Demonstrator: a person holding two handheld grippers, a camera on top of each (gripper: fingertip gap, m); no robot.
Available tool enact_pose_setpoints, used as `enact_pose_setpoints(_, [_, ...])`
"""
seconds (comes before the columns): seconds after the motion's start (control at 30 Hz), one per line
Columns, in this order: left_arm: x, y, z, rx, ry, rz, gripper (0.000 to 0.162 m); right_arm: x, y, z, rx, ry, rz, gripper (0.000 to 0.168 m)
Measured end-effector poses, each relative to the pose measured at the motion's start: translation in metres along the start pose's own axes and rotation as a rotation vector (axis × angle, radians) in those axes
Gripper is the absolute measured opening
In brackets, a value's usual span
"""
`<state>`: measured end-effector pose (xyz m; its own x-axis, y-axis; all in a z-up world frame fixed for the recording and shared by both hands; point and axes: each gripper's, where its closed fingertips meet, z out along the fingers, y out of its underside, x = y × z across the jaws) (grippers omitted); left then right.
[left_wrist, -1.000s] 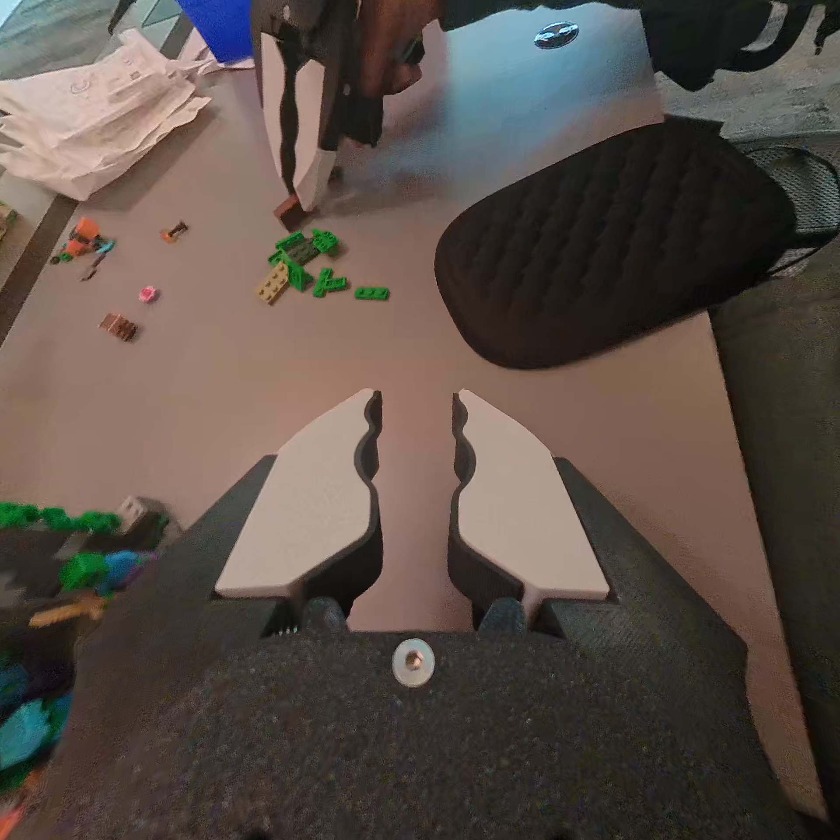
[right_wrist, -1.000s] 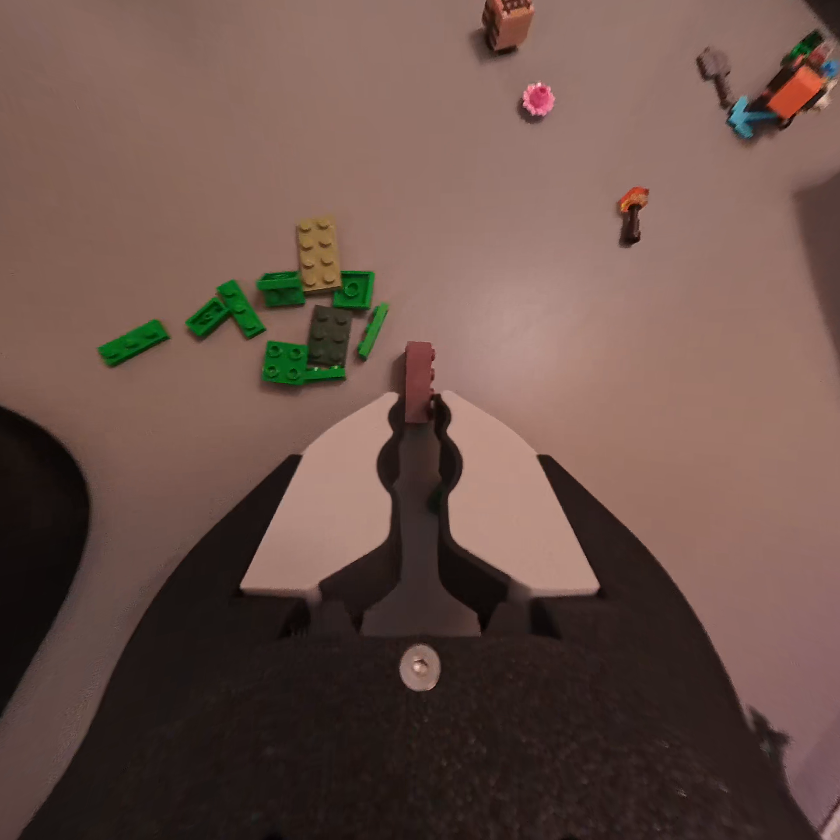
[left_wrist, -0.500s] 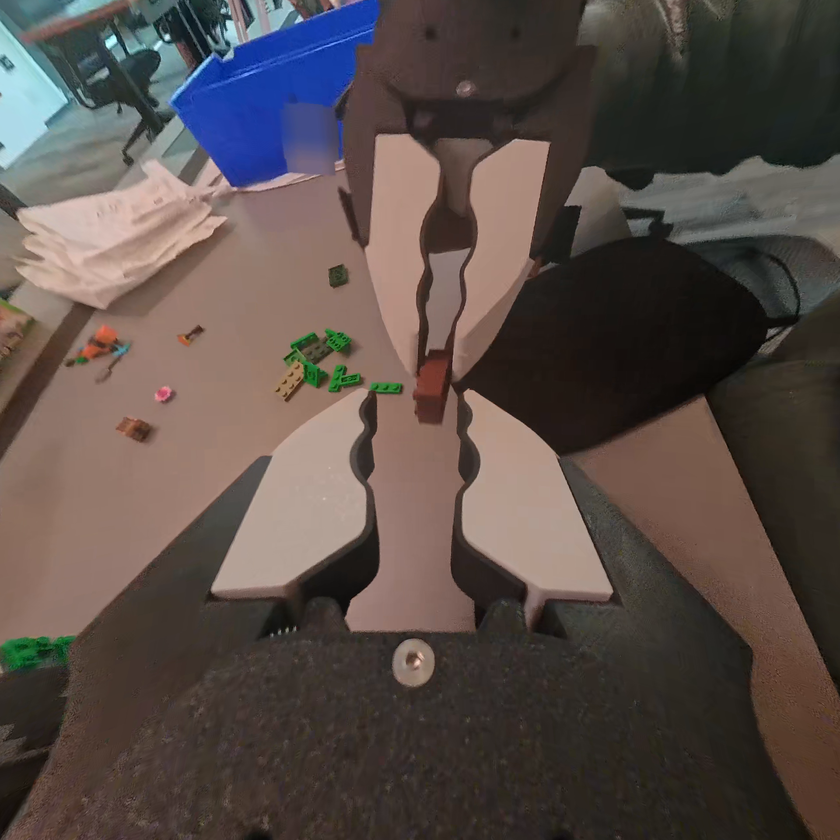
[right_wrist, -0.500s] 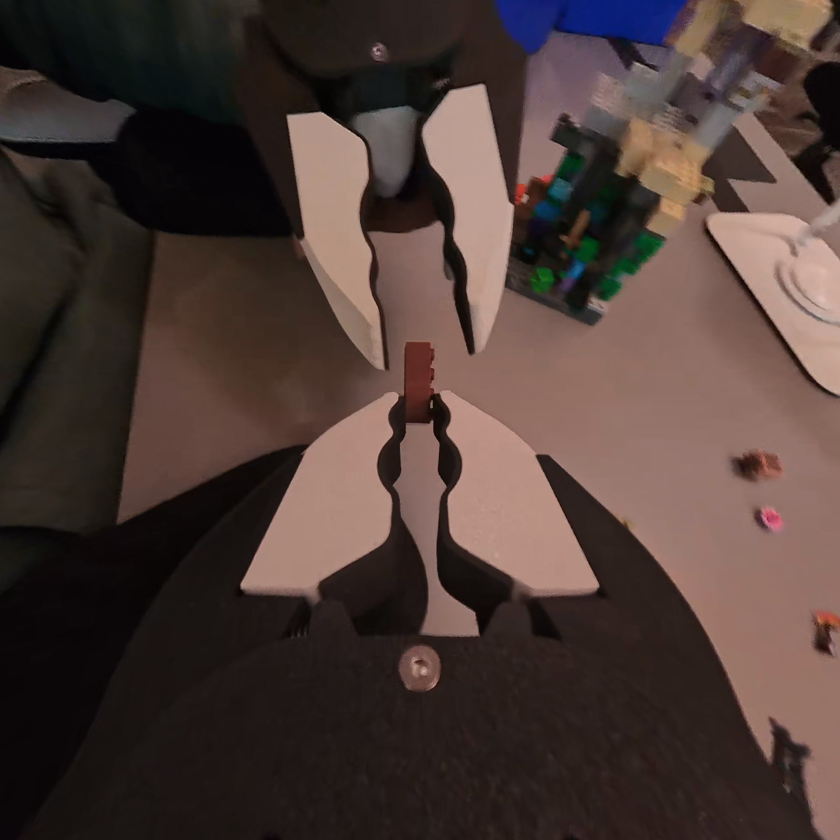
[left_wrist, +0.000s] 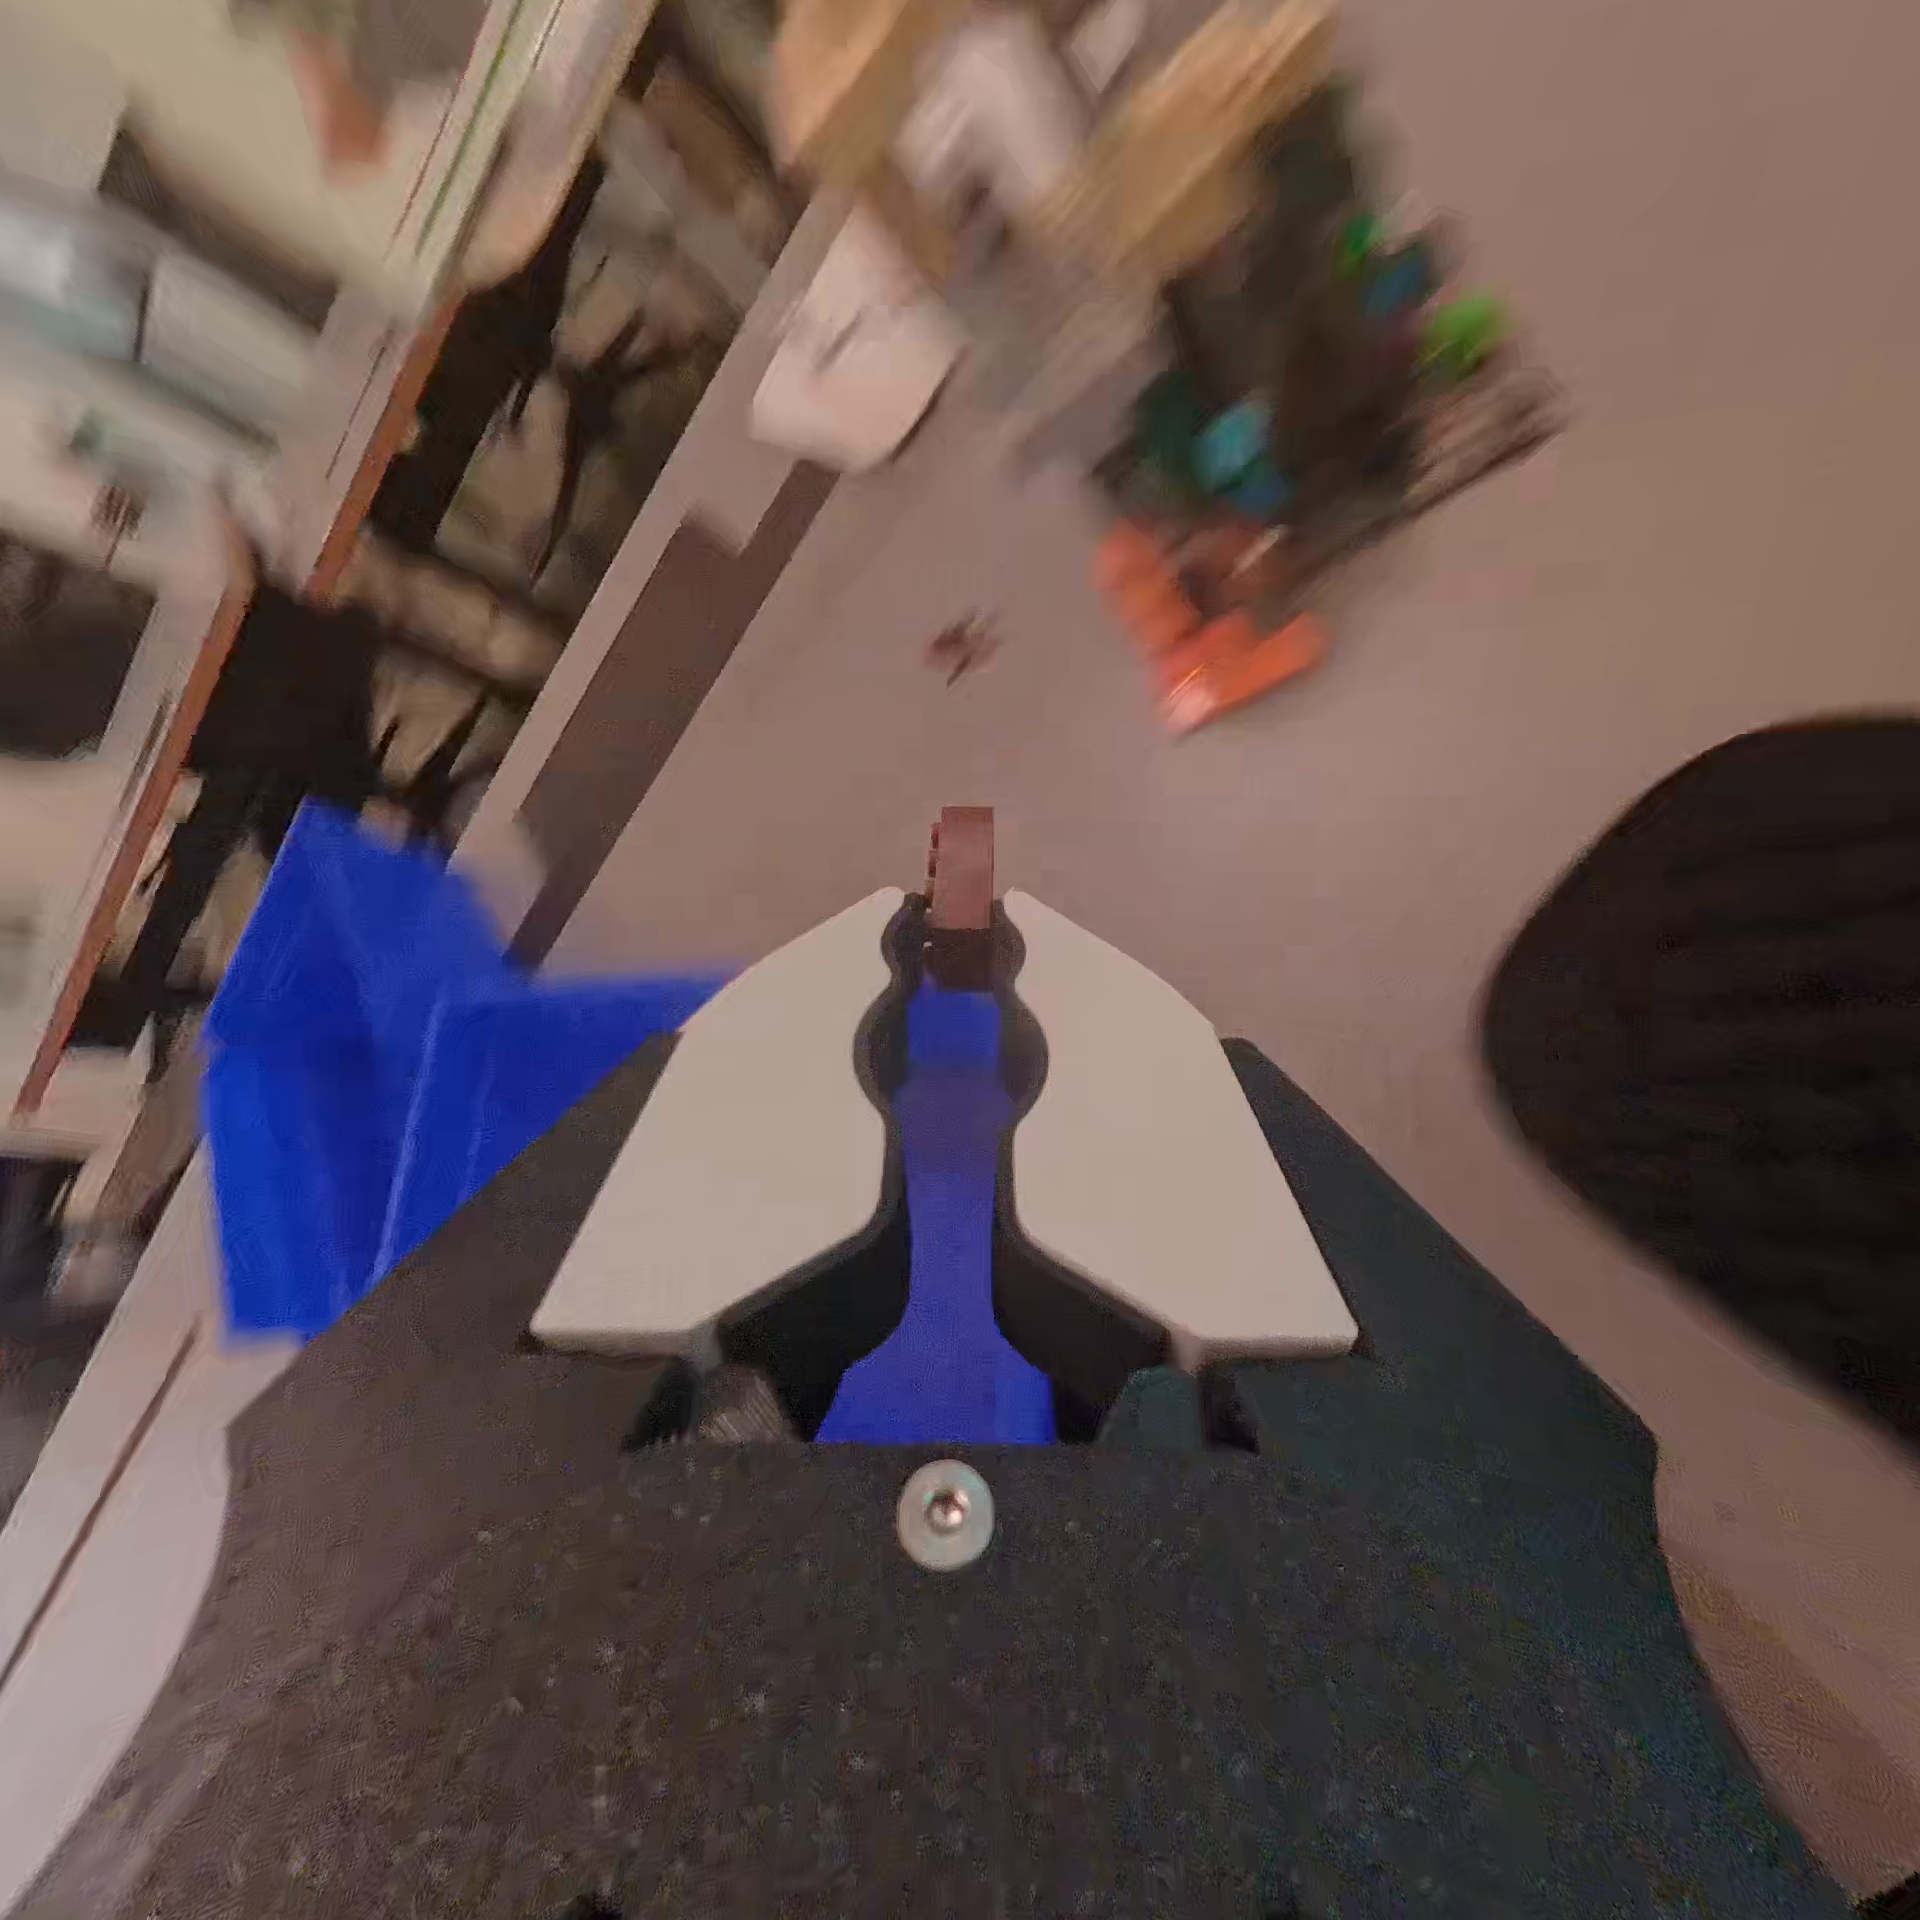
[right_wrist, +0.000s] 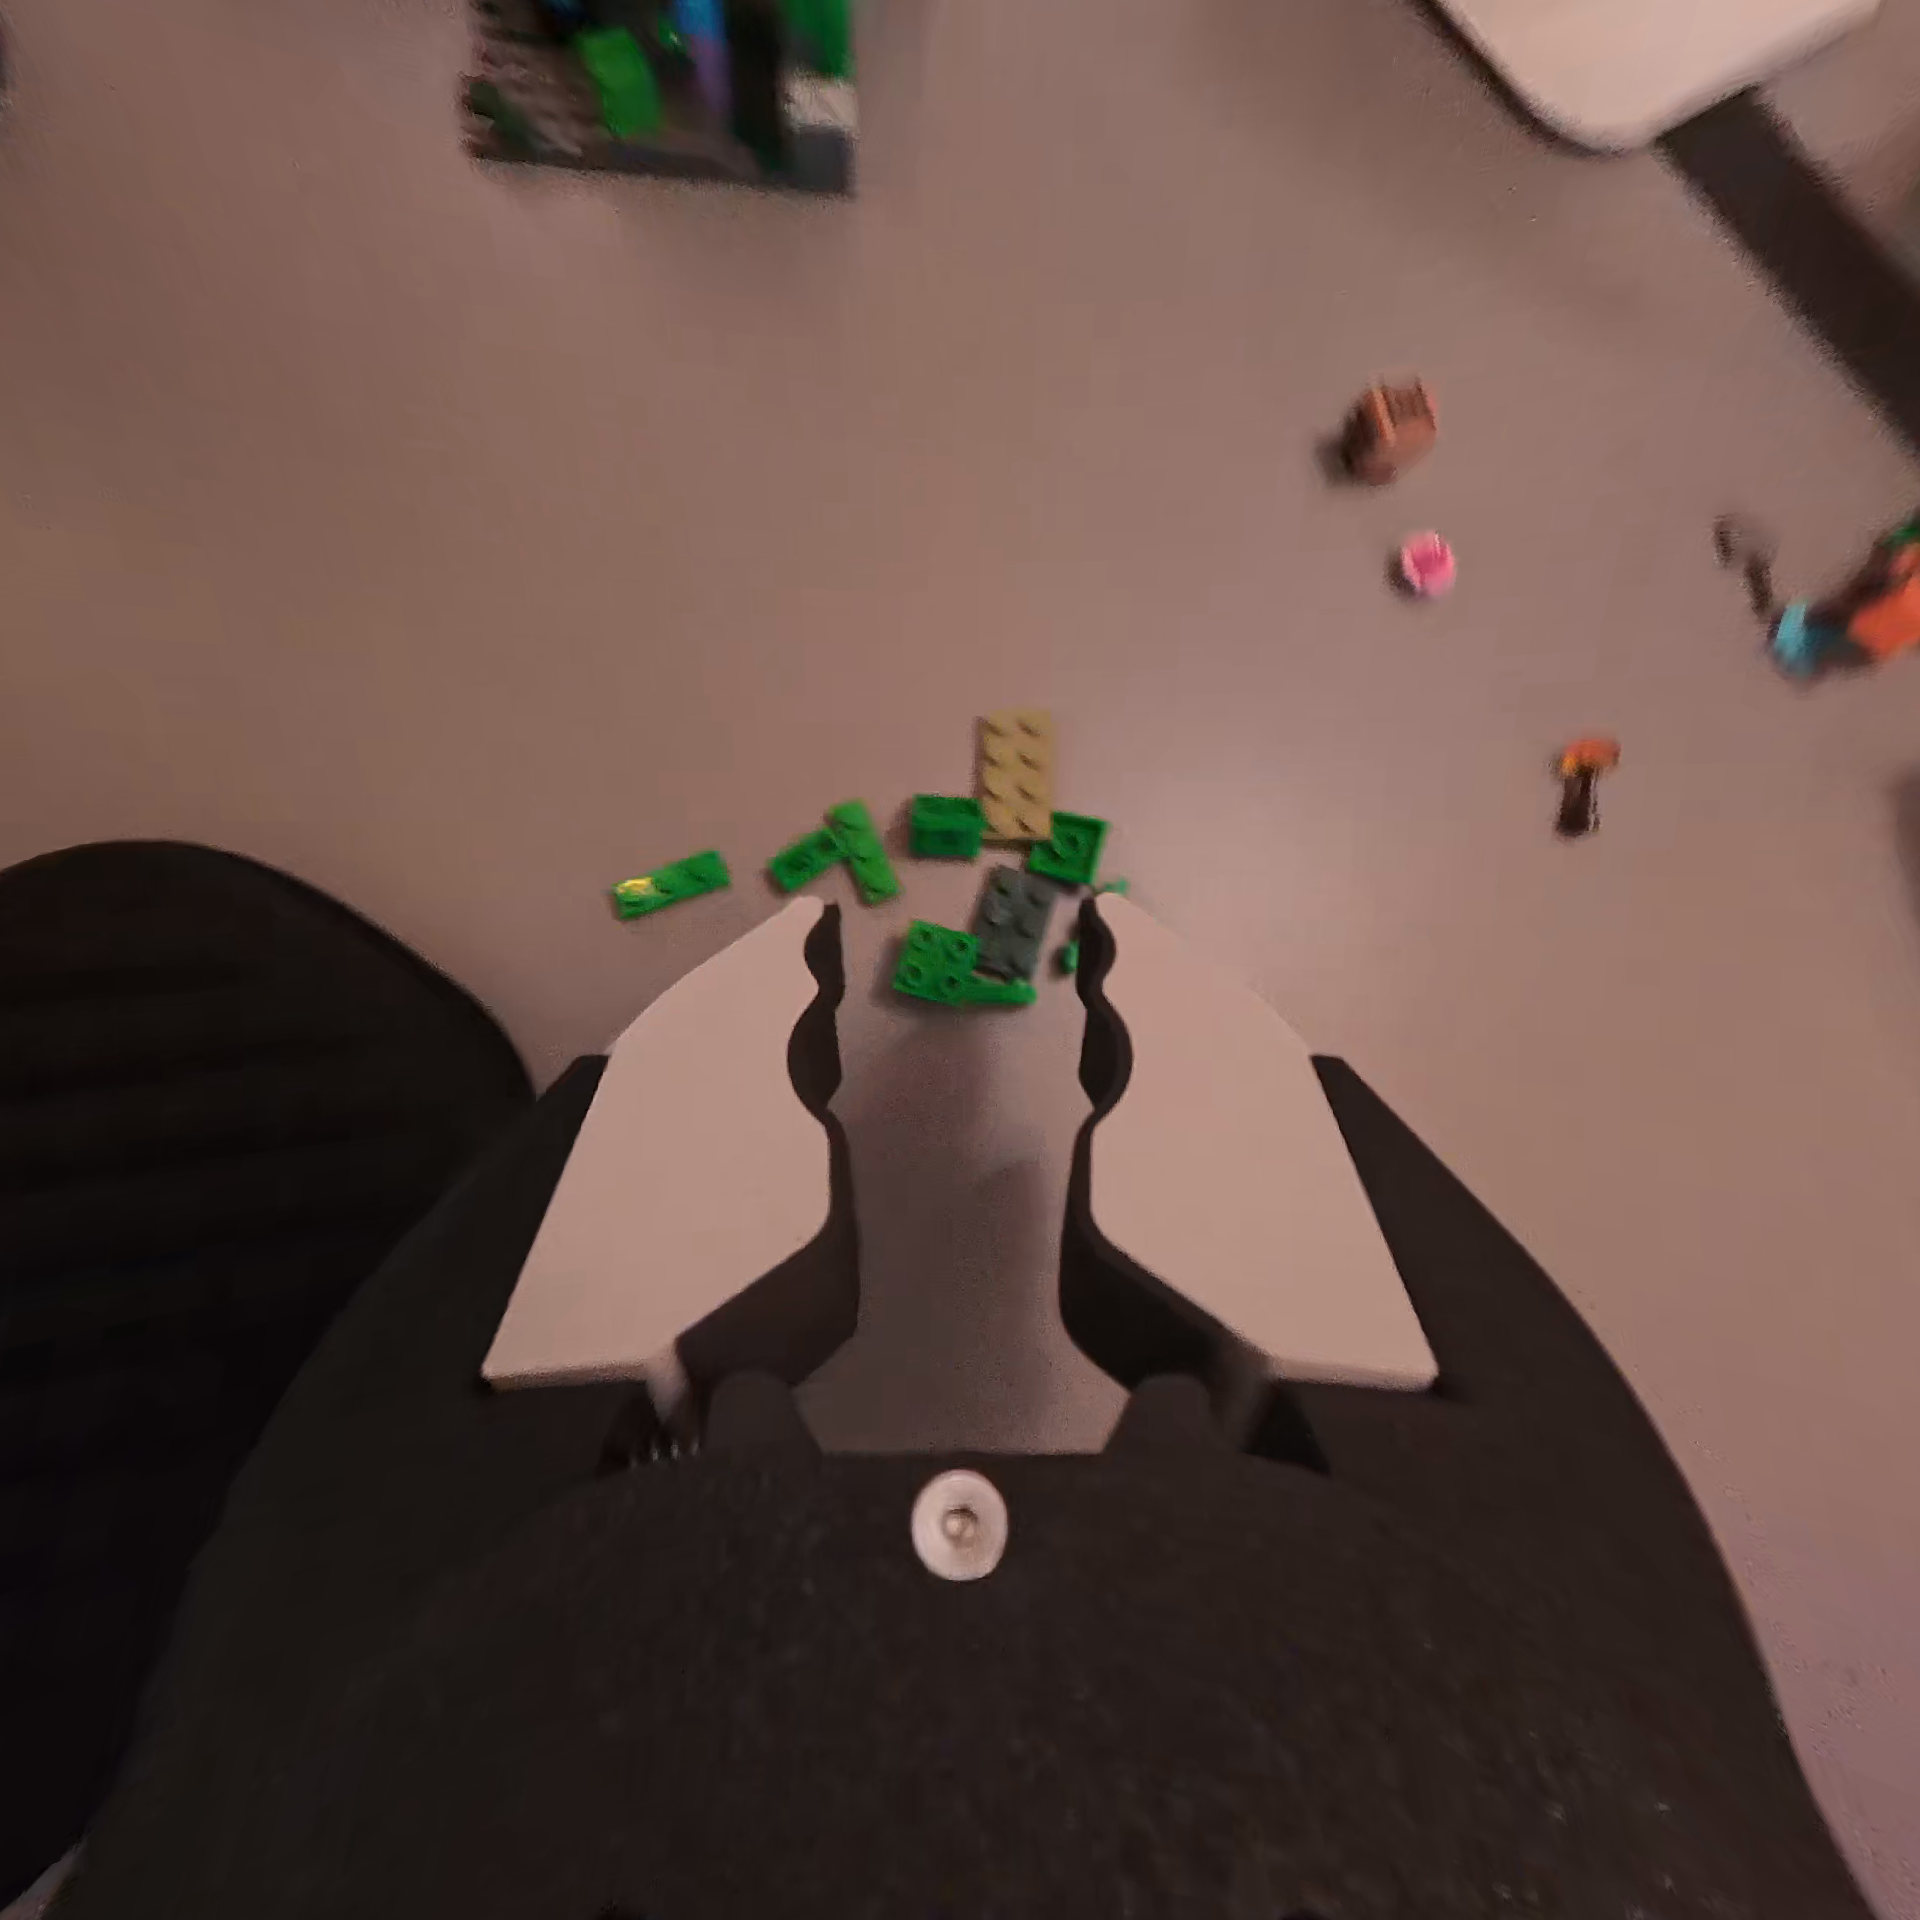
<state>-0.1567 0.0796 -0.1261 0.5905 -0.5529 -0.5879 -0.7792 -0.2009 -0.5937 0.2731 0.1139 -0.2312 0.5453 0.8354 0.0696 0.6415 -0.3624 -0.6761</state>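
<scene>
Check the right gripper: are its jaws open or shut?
Open. The right gripper has its jaws spread apart with nothing between them, above the green bricks.

Matt grey table (right_wrist: 416, 520), smooth. Plastic studded plates (right_wrist: 935, 961), glossy green. Left gripper (left_wrist: 961, 904): grainy black body w/ smooth pale fingers (left_wrist: 769, 1132), shiny metal screw (left_wrist: 943, 1512). Brown brick (left_wrist: 964, 868): plastic. Black pad (right_wrist: 156, 1091), quilted cloth.

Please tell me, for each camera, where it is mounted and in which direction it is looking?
Left wrist view: on the left gripper, looking along its jaws, shut on a brown brick, over a blue bin and the table edge; blurred.
Right wrist view: on the right gripper, looking down past open jaws at green plates.
Shared: grey table, black pad, brick model.
</scene>
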Motion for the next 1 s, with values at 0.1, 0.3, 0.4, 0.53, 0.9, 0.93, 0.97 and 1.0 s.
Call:
enact_pose_setpoints(0.1, [-0.05, 0.067, -0.008, -0.161, -0.124, -0.126, 0.012, 0.011, 0.008, 0.012, -0.047, -0.044, 0.148, 0.055])
enact_pose_setpoints(0.3, [-0.067, 0.134, -0.004, -0.3, -0.106, -0.314, 0.03, 0.009, 0.014, 0.034, -0.202, -0.022, 0.185, 0.072])
enact_pose_setpoints(0.4, [-0.07, 0.132, -0.004, -0.279, -0.114, -0.325, 0.038, 0.01, 0.012, 0.037, -0.253, -0.02, 0.185, 0.067])
enact_pose_setpoints(0.53, [-0.068, 0.108, -0.009, -0.183, -0.125, -0.332, 0.035, 0.009, 0.006, 0.041, -0.286, -0.038, 0.181, 0.057])
enact_pose_setpoints(0.9, [0.012, 0.006, -0.019, 0.107, 0.063, -0.183, 0.024, -0.055, -0.027, 0.062, -0.215, -0.224, 0.021, 0.0])
enact_pose_setpoints(0.93, [0.023, -0.003, -0.017, 0.126, 0.093, -0.168, 0.024, -0.066, -0.031, 0.064, -0.213, -0.243, -0.01, 0.0])
enact_pose_setpoints(0.97, [0.034, -0.01, -0.014, 0.139, 0.122, -0.15, 0.024, -0.075, -0.034, 0.066, -0.207, -0.254, -0.041, 0.0])
enact_pose_setpoints(1.0, [0.044, -0.017, -0.011, 0.148, 0.15, -0.129, 0.024, -0.08, -0.039, 0.067, -0.192, -0.252, -0.063, 0.0])
